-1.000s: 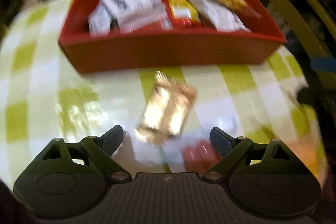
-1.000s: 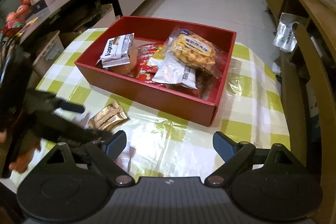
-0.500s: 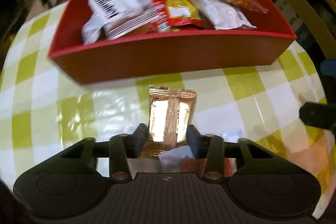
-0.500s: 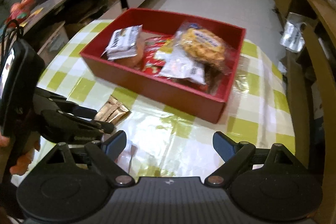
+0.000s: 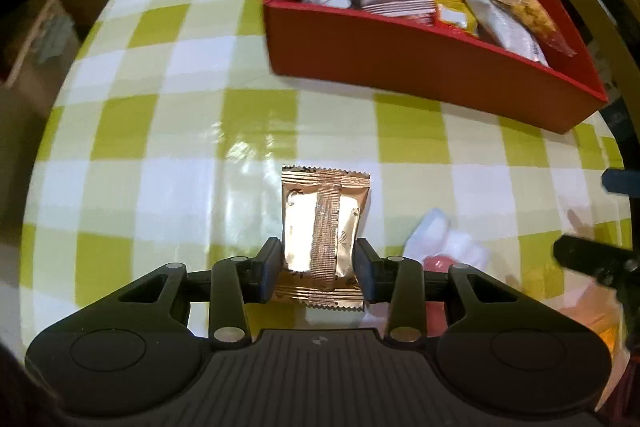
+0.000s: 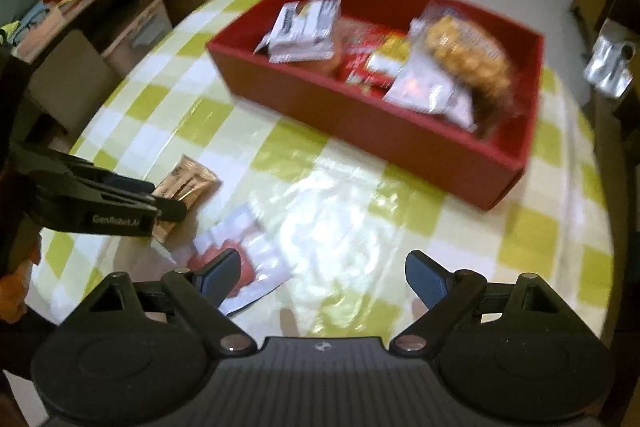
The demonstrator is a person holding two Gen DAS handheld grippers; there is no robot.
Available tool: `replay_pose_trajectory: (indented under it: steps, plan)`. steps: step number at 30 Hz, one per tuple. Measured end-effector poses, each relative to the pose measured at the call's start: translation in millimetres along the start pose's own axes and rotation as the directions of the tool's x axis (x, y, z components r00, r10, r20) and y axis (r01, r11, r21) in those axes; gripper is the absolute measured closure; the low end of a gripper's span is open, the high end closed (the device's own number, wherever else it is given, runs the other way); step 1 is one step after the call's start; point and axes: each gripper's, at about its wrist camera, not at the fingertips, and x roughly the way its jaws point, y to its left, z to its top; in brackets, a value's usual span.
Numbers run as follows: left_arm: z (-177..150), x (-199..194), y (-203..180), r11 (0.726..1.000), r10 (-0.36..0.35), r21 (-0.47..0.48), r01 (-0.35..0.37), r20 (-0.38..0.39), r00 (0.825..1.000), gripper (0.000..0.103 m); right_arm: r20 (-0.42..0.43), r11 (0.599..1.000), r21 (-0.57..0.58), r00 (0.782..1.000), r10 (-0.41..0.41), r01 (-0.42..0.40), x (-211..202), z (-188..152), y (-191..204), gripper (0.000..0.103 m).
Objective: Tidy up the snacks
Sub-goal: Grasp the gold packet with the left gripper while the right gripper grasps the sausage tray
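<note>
Gripping gold packet (image 5: 322, 227): left claw (image 5: 318, 265) | right claw (image 6: 322, 277) wide, empty

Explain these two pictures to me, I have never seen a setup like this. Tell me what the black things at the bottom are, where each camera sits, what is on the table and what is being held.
No robot here: a person carries a hand-held gripper in each hand, each with a wide-angle camera looking forward along its two jaws. The black shapes at the bottom are those grippers.

The left wrist view shows the left gripper, its jaws shut on a gold foil packet. The right wrist view shows the right gripper with jaws wide apart and nothing gripped, above a white and red packet lying on the table. The left gripper also shows there, from the side, at the left edge.

The table has a green and white checked cloth. On it stands a red box already holding several snack packets, among them a clear bag of biscuits.
</note>
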Motion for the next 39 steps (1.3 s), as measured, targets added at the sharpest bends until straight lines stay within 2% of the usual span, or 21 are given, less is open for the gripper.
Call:
replay_pose_trajectory:
  steps: [2, 5, 8, 10, 12, 14, 17, 22, 23, 27, 30, 32, 33, 35, 36, 39]
  plan:
    - [-5, -1, 6, 1.000, 0.009, -0.017, -0.009, -0.006, 1.000, 0.056, -0.022, 1.000, 0.024, 1.000, -0.001, 0.002, 8, -5, 8, 0.005]
    - [-7, -4, 14, 0.999, 0.025, -0.042, -0.024, 0.003, 1.000, 0.056, -0.048, 0.993, 0.118, 0.998, 0.037, -0.031, 20, -17, 19, 0.004]
    - [-2, -8, 22, 0.997, 0.003, -0.077, -0.002, 0.006, 1.000, 0.056, -0.068, 0.976, 0.205, 0.994, 0.086, -0.071, 32, -28, 32, 0.004]
    - [-3, -13, 29, 0.995, -0.023, -0.092, 0.024, 0.016, 1.000, 0.056, -0.080, 0.976, 0.208, 0.994, 0.076, -0.058, 39, -29, 43, 0.004]
    - [-4, -16, 36, 0.995, -0.039, -0.096, 0.041, 0.022, 0.999, 0.056, -0.065, 0.993, 0.111, 0.997, 0.046, -0.039, 39, -24, 58, 0.004]
    - [-7, -19, 43, 0.993, -0.069, -0.098, 0.070, 0.018, 0.997, 0.056, -0.038, 0.999, -0.038, 0.999, -0.005, 0.003, 36, -17, 73, 0.004]
    - [-10, -19, 55, 0.990, -0.092, -0.101, 0.093, 0.013, 0.996, 0.056, -0.061, 0.975, -0.222, 0.998, -0.015, 0.001, 43, -6, 84, 0.004]
    - [-9, -18, 73, 0.980, -0.151, -0.130, 0.151, 0.007, 0.988, 0.056, -0.155, 0.921, -0.385, 0.988, -0.006, -0.055, 69, 9, 91, 0.004]
    - [-8, -17, 74, 0.979, -0.156, -0.129, 0.155, 0.004, 0.988, 0.056, -0.180, 0.912, -0.404, 0.984, -0.011, -0.064, 77, 12, 93, 0.001]
    - [-8, -9, 71, 0.983, -0.158, -0.103, 0.154, -0.026, 0.987, 0.056, -0.194, 0.890, -0.450, 0.981, -0.023, -0.068, 93, 16, 96, 0.000]
    - [-9, -2, 70, 0.983, -0.160, -0.098, 0.154, -0.051, 0.986, 0.056, -0.199, 0.900, -0.433, 0.979, -0.039, -0.052, 90, 7, 95, 0.000]
    - [-9, 3, 67, 0.986, -0.144, -0.093, 0.138, -0.065, 0.987, 0.044, -0.188, 0.901, -0.432, 0.981, -0.038, -0.048, 87, -2, 97, 0.000]
    - [-9, 6, 66, 0.988, -0.131, -0.091, 0.125, -0.066, 0.989, 0.041, -0.171, 0.905, -0.423, 0.985, -0.037, -0.040, 86, -6, 96, 0.000]
    - [-9, 8, 61, 0.990, -0.123, -0.079, 0.118, -0.067, 0.990, 0.028, -0.141, 0.925, -0.379, 0.989, -0.034, -0.023, 85, -10, 94, 0.000]
    - [-10, 8, 57, 0.991, -0.115, -0.074, 0.110, -0.066, 0.991, 0.026, -0.130, 0.933, -0.359, 0.991, -0.039, -0.011, 84, -12, 93, 0.000]
    - [-13, 10, 45, 0.998, -0.051, -0.040, 0.049, -0.055, 0.997, 0.027, -0.111, 0.941, -0.337, 0.993, -0.039, 0.000, 79, -21, 90, 0.000]
